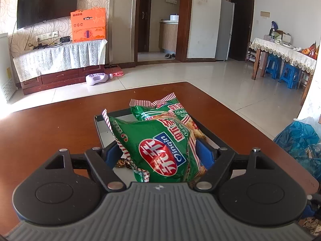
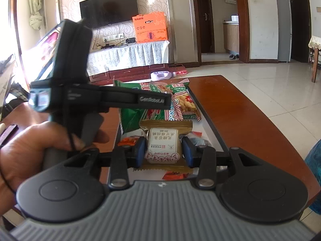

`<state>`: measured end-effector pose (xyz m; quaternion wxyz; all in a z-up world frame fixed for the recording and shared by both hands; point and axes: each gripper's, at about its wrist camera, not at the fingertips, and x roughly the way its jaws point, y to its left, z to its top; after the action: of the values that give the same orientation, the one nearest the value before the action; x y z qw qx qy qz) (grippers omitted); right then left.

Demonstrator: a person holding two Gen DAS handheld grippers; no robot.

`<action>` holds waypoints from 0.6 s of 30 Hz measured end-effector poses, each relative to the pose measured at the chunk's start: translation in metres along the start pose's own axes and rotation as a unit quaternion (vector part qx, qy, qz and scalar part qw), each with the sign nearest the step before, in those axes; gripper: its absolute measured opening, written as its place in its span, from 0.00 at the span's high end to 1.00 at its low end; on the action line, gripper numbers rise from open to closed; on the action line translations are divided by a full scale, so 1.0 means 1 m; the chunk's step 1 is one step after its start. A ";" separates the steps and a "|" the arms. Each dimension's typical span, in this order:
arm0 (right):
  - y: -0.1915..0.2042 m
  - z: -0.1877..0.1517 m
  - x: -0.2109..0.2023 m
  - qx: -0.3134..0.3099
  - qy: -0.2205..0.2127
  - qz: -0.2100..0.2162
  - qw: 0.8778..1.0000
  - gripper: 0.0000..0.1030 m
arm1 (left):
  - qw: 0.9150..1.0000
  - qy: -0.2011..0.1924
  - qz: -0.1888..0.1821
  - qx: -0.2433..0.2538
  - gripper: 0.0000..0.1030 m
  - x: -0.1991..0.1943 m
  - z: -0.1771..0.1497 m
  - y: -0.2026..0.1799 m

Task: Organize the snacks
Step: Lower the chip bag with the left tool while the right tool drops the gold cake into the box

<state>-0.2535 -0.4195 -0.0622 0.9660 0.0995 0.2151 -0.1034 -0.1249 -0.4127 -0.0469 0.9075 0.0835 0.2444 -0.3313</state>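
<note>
Blue pads [image 2: 140,150] of the right gripper [image 2: 163,150] are clamping a gold-wrapped pastry [image 2: 163,146] over the tray's [image 2: 208,118] near end. Left gripper [image 1: 160,154] is standing open around a green snack bag [image 1: 158,146], which is lying inside the tray [image 1: 208,130] beside 1 more green bag [image 1: 160,108], toward the tabletop's [image 1: 50,132] far edge.

tray [image 1: 208,129] on table [image 1: 50,136] | two snack bags [image 1: 160,150] in tray, one behind other | wrapped cake [image 2: 163,146] nearer
</note>
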 end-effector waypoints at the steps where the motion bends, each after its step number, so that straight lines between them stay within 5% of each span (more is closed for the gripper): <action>1: -0.001 0.001 0.003 0.000 0.000 -0.001 1.000 0.59 | 1.000 0.000 0.000 -0.001 0.21 0.000 0.000 0.001; 18: 0.009 0.021 0.063 -0.031 0.037 -0.009 0.999 0.58 | 1.000 -0.008 0.004 -0.005 0.19 -0.018 -0.001 0.015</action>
<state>-0.1871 -0.4262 -0.0697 0.9590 0.0714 0.2546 -0.1015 -0.1280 -0.3905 -0.0389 0.9113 0.0768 0.2382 -0.3271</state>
